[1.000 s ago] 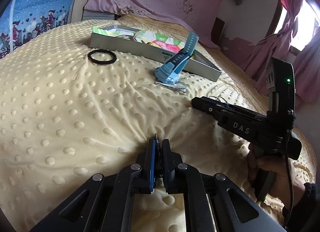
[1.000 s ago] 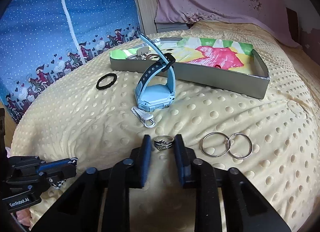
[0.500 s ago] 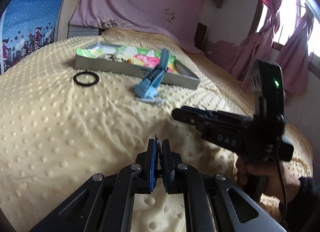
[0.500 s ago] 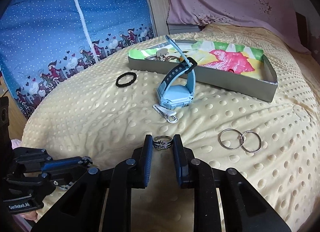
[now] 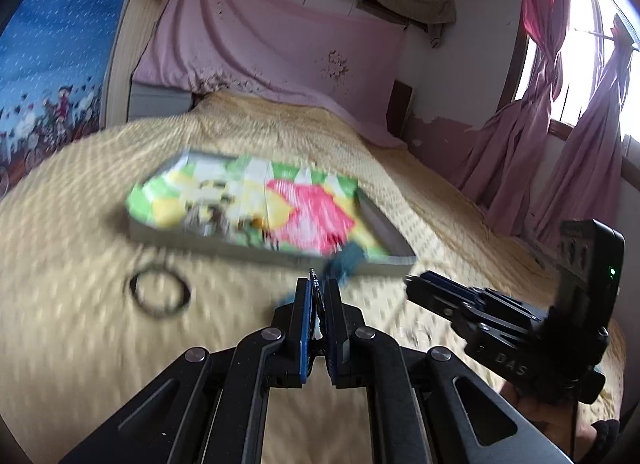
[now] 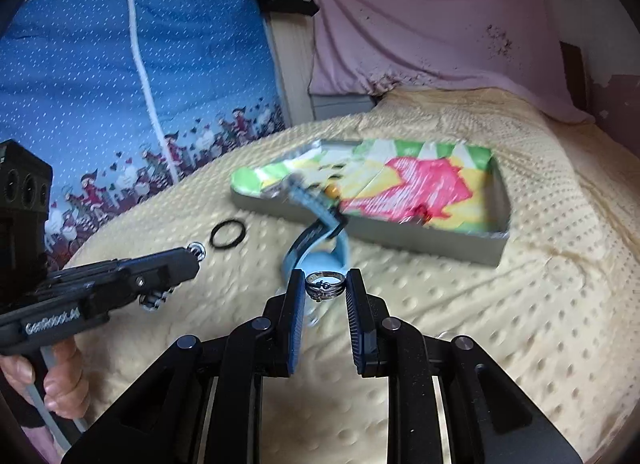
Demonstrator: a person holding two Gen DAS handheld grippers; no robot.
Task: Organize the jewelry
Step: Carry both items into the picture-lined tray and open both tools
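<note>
Both grippers raised, tray (image 6: 496, 248) holding trinkets

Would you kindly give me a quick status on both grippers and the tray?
Right gripper shut on silver ring. Left gripper shut on a small metal piece. Tray ahead on bed; blue watch stands between.

Pink curtains (image 5: 576, 152) frame a bright window (image 5: 576, 24).

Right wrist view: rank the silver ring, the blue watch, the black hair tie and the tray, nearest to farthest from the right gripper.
1. Silver ring, held between the right gripper fingers.
2. Blue watch, just beyond the fingertips.
3. Black hair tie, ahead to the left.
4. Tray, farther back and rightward; its near wall is close to the hair tie's range, so that ranking is tentative.
</note>
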